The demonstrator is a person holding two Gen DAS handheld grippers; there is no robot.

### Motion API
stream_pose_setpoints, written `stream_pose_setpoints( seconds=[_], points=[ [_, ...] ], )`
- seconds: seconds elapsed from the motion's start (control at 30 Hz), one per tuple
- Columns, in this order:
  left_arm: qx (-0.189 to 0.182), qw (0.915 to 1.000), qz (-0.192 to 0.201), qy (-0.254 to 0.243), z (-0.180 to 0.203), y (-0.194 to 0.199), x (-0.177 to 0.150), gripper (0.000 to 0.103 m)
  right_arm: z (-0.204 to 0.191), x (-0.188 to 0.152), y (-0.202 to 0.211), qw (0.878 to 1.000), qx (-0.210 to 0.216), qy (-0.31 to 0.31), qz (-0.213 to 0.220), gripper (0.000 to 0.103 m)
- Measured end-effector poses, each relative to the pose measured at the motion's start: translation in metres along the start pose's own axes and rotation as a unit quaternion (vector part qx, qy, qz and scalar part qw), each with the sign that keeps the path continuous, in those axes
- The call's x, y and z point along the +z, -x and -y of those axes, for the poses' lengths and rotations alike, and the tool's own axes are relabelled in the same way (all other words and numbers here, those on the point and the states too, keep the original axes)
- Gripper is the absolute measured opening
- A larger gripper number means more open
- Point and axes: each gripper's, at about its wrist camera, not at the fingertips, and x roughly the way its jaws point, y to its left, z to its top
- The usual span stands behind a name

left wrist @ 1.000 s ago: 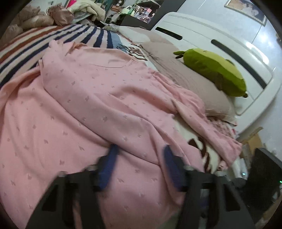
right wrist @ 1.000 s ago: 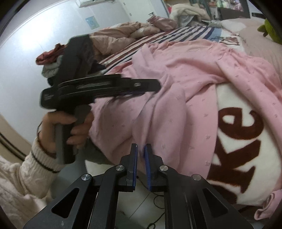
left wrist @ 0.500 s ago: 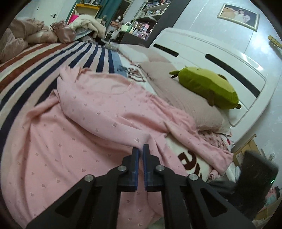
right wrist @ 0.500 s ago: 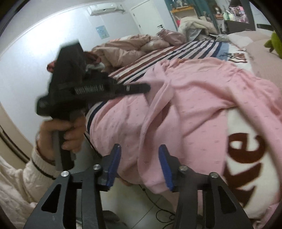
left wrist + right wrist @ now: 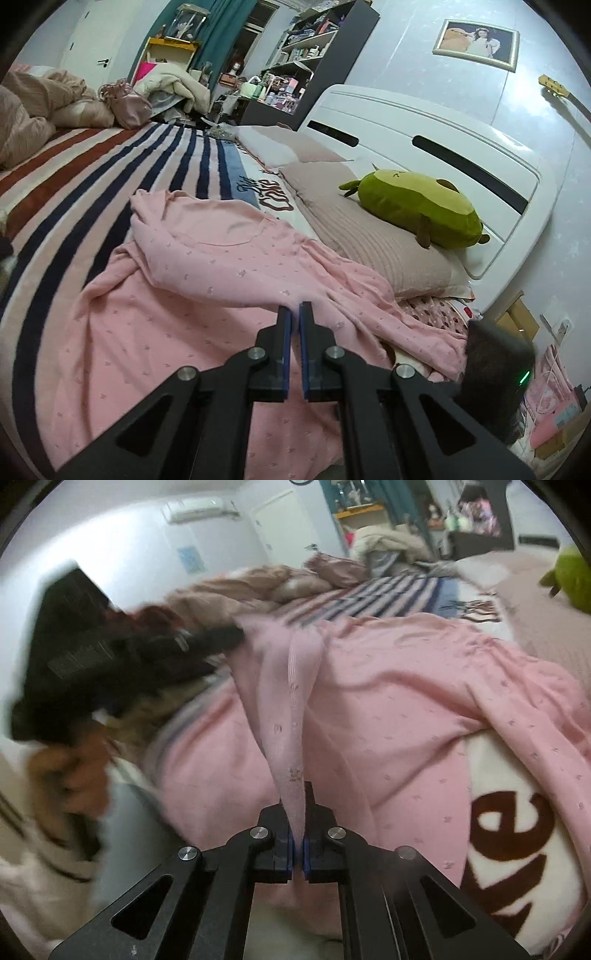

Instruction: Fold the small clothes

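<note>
Since a second ago both grippers have risen off the bed, the right one lifting a fold of cloth. Taking the white slotted headboard (image 5: 424,147) as landmark: far left of it lies a striped red, navy and white blanket (image 5: 92,177), nearer it a soft pink knitted garment with tiny printed motifs (image 5: 207,280), rumpled across the bed, then a ribbed beige pillow (image 5: 369,251) bearing a green avocado-shaped plush toy (image 5: 413,206) right against it. The left gripper (image 5: 294,314) has its blue pads pressed together; whether cloth sits between them is unclear. The right gripper (image 5: 297,834) pinches a taut peak of the garment.
</note>
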Motion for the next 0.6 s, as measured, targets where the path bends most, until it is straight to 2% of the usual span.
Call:
stream_pose_setpoints(
  seconds=[0.13,0.23,0.27,0.3,0.37,0.43,0.5,0.57,0.6],
  points=[
    [0.003,0.9999,-0.015,0.007,-0.01,0.003,-0.008,0.002,0.018,0.01,0.017,0.996,0.074,-0.038,-0.014,0.0],
    [0.012,0.9991,-0.039,0.005,-0.015,-0.003,-0.018,0.003,0.043,0.01,0.019,0.988,0.114,-0.093,-0.039,0.0],
    [0.016,0.9988,-0.046,0.005,-0.017,-0.006,-0.021,0.006,0.049,0.01,0.019,0.986,0.118,-0.106,-0.045,0.0],
    [0.019,0.9985,-0.051,0.005,-0.018,-0.009,-0.025,0.008,0.054,0.009,0.019,0.986,0.113,-0.114,-0.05,0.0],
    [0.029,0.998,-0.055,0.006,-0.022,-0.014,-0.028,0.03,0.063,0.009,0.02,0.989,0.071,-0.113,-0.057,0.0],
    [0.035,0.9977,-0.055,0.013,-0.028,-0.015,-0.032,0.041,0.068,0.009,0.021,0.99,0.05,-0.117,-0.06,0.0],
    [0.035,0.9976,-0.056,0.02,-0.034,-0.014,-0.032,0.045,0.071,0.007,0.023,0.989,0.045,-0.124,-0.062,0.0],
    [0.035,0.9977,-0.054,0.023,-0.039,-0.012,-0.031,0.056,0.071,0.006,0.022,0.99,0.038,-0.122,-0.067,0.0],
    [0.038,0.9976,-0.053,0.024,-0.041,-0.012,-0.03,0.057,0.071,0.005,0.022,0.99,0.033,-0.12,-0.068,0.0]
  ],
)
